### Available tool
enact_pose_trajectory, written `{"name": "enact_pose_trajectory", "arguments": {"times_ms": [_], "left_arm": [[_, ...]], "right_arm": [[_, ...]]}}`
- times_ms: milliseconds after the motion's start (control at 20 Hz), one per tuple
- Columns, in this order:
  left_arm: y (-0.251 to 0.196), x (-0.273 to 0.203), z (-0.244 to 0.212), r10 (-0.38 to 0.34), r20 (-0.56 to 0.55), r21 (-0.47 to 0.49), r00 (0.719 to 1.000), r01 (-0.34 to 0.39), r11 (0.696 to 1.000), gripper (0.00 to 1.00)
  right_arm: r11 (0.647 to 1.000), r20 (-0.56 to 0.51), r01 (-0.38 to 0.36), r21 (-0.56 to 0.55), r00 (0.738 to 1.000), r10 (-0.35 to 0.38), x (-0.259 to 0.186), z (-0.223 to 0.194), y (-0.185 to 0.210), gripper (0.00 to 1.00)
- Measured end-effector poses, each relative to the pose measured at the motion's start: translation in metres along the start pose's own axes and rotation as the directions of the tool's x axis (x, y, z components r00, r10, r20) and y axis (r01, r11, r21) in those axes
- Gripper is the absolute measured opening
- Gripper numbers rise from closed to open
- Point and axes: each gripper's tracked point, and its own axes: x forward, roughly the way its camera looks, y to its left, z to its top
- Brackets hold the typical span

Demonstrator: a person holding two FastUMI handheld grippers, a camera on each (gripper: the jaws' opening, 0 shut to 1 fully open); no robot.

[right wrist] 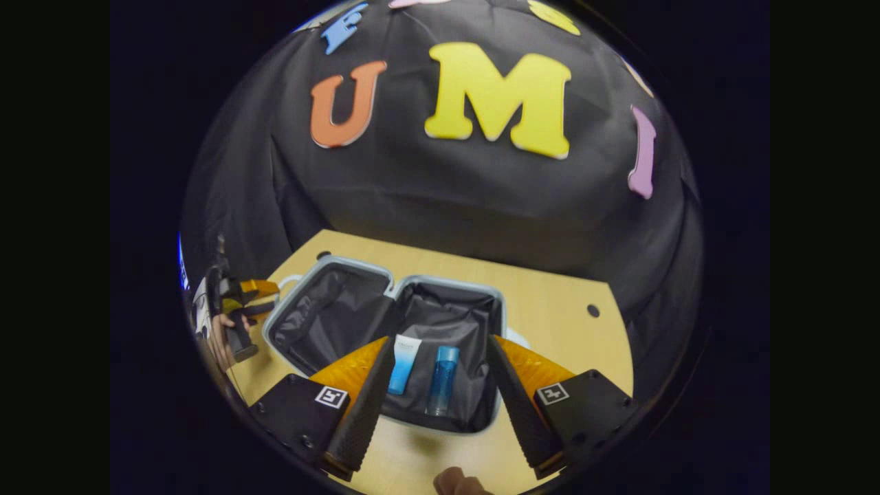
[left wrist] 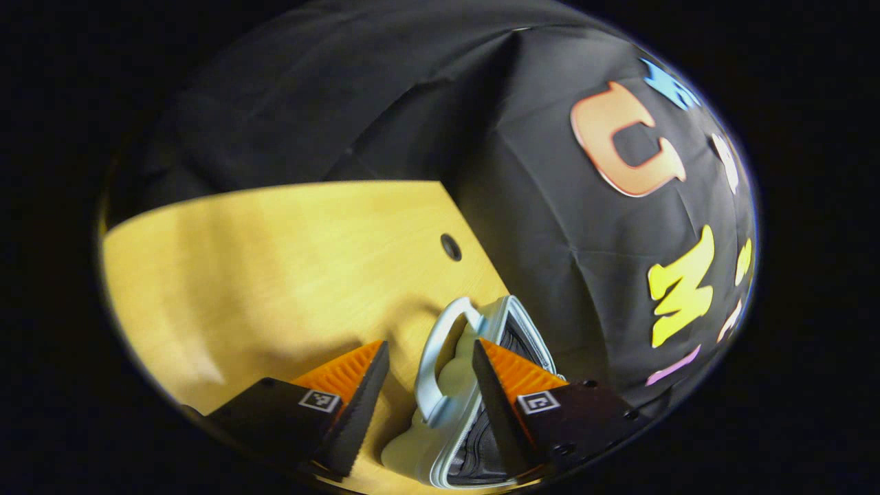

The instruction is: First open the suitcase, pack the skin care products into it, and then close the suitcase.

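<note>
Suitcase [right wrist: 385,309] was seen lying open on the table [right wrist: 550,302], tube [right wrist: 404,363] and bottle [right wrist: 443,380] packed inside. Both grippers' jaws were spread, the left gripper [left wrist: 430,381] astride its handle [left wrist: 433,364]. Closing was judged next.

My right gripper [right wrist: 436,381] open above suitcase [right wrist: 330,265], which lies open on table [right wrist: 550,302]. Tube [right wrist: 404,364] and blue bottle [right wrist: 443,379] inside suitcase's right half. Left gripper [right wrist: 256,297] beside suitcase's left edge.

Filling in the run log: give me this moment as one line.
suitcase: open on table | tube, blue bottle: inside | left hand-held gripper: open, around suitcase handle | right hand-held gripper: open, empty
</note>
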Motion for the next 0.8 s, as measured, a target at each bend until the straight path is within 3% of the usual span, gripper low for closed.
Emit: {"name": "enact_pose_trajectory", "arguments": {"times_ms": [200,250,450,650,800], "left_arm": [[-0.003,0.018,-0.01,-0.024,-0.024,-0.122,0.999,0.021,0.992,0.14],[-0.002,0.017,-0.011,-0.029,-0.025,-0.128,0.999,0.026,0.991,0.18],[-0.008,0.012,-0.007,-0.028,-0.015,-0.082,1.0,0.026,0.996,0.08],[-0.043,-0.007,0.011,-0.008,0.055,0.081,0.998,0.004,0.997,0.04],[-0.089,-0.029,0.022,0.004,0.124,0.245,0.992,-0.035,0.969,0.03]], "right_arm": [[0.999,0.05,0.04,0.002,0.998,-0.04,-0.066,0.009,-0.021,0.81],[0.998,0.056,0.056,0.012,0.997,-0.057,-0.077,0.009,-0.027,0.81],[0.99,0.089,0.124,0.06,0.988,-0.129,-0.112,0.01,-0.063,0.81],[0.984,0.165,0.163,0.066,0.971,-0.172,-0.142,0.018,-0.1,0.79],[0.986,0.2,0.155,0.056,0.966,-0.164,-0.162,0.014,-0.122,0.81]]}}
